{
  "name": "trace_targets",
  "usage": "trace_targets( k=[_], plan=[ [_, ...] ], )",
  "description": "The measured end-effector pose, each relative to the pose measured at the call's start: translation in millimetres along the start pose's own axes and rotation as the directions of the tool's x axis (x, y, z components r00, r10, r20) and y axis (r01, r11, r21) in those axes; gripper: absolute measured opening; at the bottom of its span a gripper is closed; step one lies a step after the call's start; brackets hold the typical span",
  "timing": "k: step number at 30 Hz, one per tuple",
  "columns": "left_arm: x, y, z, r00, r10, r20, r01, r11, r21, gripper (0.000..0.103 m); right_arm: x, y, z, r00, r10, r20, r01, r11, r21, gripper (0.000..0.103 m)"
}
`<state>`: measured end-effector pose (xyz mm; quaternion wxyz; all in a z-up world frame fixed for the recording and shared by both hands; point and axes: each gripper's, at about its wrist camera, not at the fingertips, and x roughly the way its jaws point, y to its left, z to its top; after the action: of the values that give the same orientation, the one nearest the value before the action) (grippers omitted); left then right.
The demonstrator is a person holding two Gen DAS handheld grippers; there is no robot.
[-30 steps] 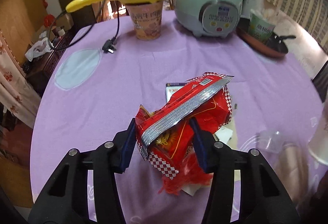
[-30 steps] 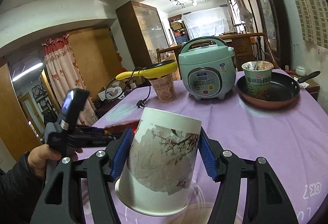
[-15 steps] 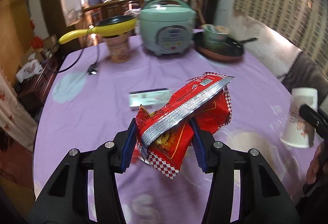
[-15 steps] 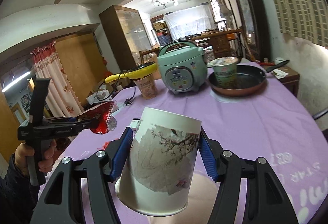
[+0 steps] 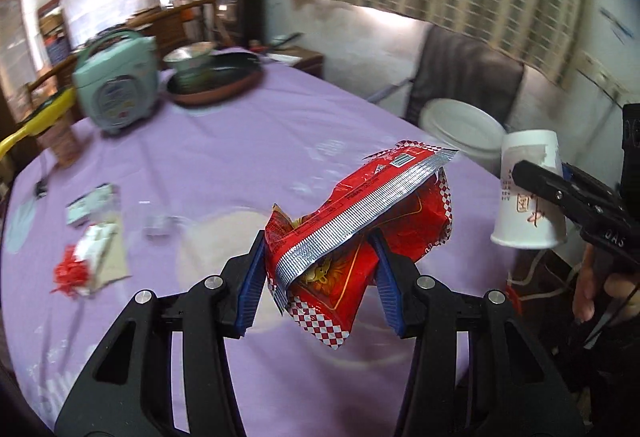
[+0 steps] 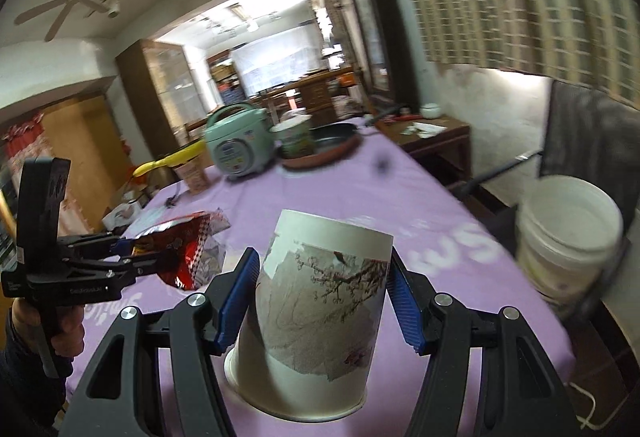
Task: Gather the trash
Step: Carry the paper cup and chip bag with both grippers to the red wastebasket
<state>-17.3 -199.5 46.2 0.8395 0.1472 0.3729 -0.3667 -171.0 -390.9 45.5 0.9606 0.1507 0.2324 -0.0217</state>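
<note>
Both views have swung right since a second ago, from the rice cooker [image 5: 116, 85] side of the purple table [image 5: 224, 141] to a white bucket [image 6: 568, 233] beside its far right edge. The left gripper [image 5: 320, 273] stays clamped on the red snack wrapper [image 5: 360, 233] and the right gripper [image 6: 320, 301] on the upturned paper cup [image 6: 320, 313], both held above the table. I judge both pieces are headed for the bucket, while scraps [image 5: 86, 257] remain at the near left.

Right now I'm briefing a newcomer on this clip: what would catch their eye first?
A crumpled red snack wrapper, clamped in the left gripper above the purple tablecloth. Next, the inverted white paper cup held in the right gripper, with a white bucket just off the table's right edge.
</note>
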Motion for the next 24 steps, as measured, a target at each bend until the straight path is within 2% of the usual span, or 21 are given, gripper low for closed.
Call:
trace_targets(
  k=[2, 6, 9, 14, 18, 20, 24],
  plan=[
    [9.3, -33.5, -0.9, 0.999, -0.048, -0.018, 0.049, 0.998, 0.047, 0.050, -30.1, -32.2, -16.1, 0.998, -0.062, 0.012, 0.061, 0.997, 0.049, 0.063],
    [33.0, -107.8, -4.5, 0.986, -0.152, -0.074, 0.162, 0.976, 0.148, 0.050, -75.9, -85.4, -52.6, 0.985, -0.175, 0.001, 0.173, 0.975, 0.138, 0.063],
    [51.9, -162.4, -9.8, 0.968, -0.214, -0.128, 0.238, 0.946, 0.218, 0.050, -107.4, -130.6, -90.7, 0.965, -0.260, -0.038, 0.262, 0.939, 0.224, 0.063],
    [87.6, -247.7, -28.8, 0.929, -0.291, -0.229, 0.352, 0.887, 0.300, 0.050, -130.7, -193.3, -160.7, 0.935, -0.323, -0.149, 0.355, 0.868, 0.346, 0.062],
    [124.5, -317.7, -58.4, 0.894, -0.300, -0.332, 0.418, 0.824, 0.382, 0.050, -126.9, -239.3, -219.5, 0.914, -0.321, -0.249, 0.402, 0.804, 0.439, 0.062],
    [144.0, -338.3, -72.4, 0.884, -0.287, -0.369, 0.430, 0.810, 0.399, 0.050, -123.4, -261.7, -245.2, 0.905, -0.316, -0.285, 0.420, 0.773, 0.476, 0.062],
    [193.8, -372.3, -103.5, 0.841, -0.241, -0.484, 0.460, 0.790, 0.405, 0.050, -110.2, -296.0, -283.2, 0.888, -0.300, -0.347, 0.450, 0.716, 0.533, 0.062]
  ],
)
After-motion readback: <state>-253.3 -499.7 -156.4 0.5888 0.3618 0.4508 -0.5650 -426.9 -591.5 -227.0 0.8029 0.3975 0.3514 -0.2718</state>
